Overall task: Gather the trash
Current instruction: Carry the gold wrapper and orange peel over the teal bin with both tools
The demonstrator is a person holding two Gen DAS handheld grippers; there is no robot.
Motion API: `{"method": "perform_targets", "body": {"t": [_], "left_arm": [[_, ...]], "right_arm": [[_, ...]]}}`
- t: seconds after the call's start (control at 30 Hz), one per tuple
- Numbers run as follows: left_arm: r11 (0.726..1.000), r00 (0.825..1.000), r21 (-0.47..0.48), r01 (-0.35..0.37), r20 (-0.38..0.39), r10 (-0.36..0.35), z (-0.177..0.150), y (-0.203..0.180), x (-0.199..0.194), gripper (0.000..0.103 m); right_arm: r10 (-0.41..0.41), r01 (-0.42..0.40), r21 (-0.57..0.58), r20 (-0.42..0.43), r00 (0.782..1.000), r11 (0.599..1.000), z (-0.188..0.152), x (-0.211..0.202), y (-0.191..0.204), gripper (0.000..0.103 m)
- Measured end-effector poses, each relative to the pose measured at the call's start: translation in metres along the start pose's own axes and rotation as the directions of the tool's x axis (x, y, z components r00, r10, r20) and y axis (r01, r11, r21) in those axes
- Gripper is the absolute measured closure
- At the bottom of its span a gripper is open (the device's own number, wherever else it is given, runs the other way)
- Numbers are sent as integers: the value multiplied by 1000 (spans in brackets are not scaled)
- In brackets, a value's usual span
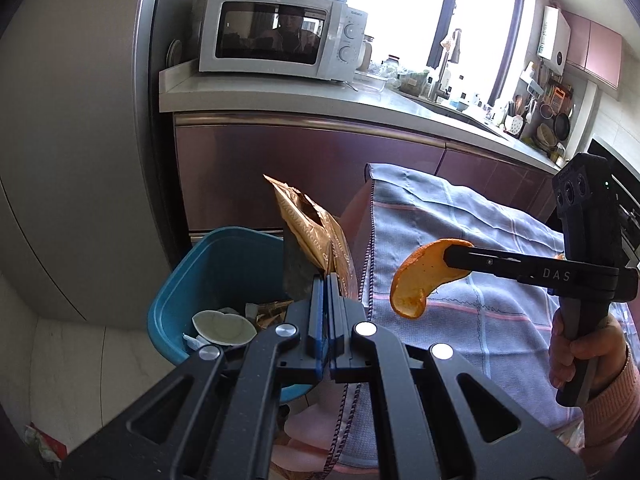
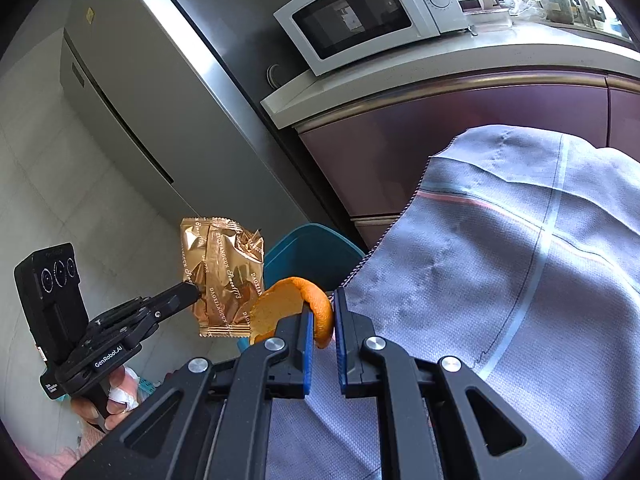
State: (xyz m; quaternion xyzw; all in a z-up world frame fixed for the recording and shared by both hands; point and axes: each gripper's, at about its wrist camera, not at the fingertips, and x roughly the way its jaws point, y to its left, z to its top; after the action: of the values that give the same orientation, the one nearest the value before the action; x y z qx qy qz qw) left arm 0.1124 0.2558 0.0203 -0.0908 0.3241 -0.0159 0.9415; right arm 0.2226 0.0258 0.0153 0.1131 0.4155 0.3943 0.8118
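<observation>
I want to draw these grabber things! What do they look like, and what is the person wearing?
Each gripper is black, with silver round bolts and blue pads on its fingers. The left gripper says "GenRobot.AI" in white and carries a black box with three round lenses. The right gripper shows "DAS". The person wears a pink knitted sleeve.

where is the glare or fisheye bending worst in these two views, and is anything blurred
Left wrist view: bright window blown out white, grey fridge edge bowed. Right wrist view: pale countertop curves strongly; crinkled gold foil wrapper catches small highlights. Orange peel and both views stay sharp.
</observation>
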Motion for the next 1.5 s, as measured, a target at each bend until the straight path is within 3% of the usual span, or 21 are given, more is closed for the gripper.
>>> {"method": "perform_targets", "body": {"t": [1.5], "left_arm": [[994, 992, -77, -76, -104, 68, -25, 38, 47, 101]], "right_arm": [[-73, 62, -87, -130, 989, 994, 16, 83, 29, 95]]}}
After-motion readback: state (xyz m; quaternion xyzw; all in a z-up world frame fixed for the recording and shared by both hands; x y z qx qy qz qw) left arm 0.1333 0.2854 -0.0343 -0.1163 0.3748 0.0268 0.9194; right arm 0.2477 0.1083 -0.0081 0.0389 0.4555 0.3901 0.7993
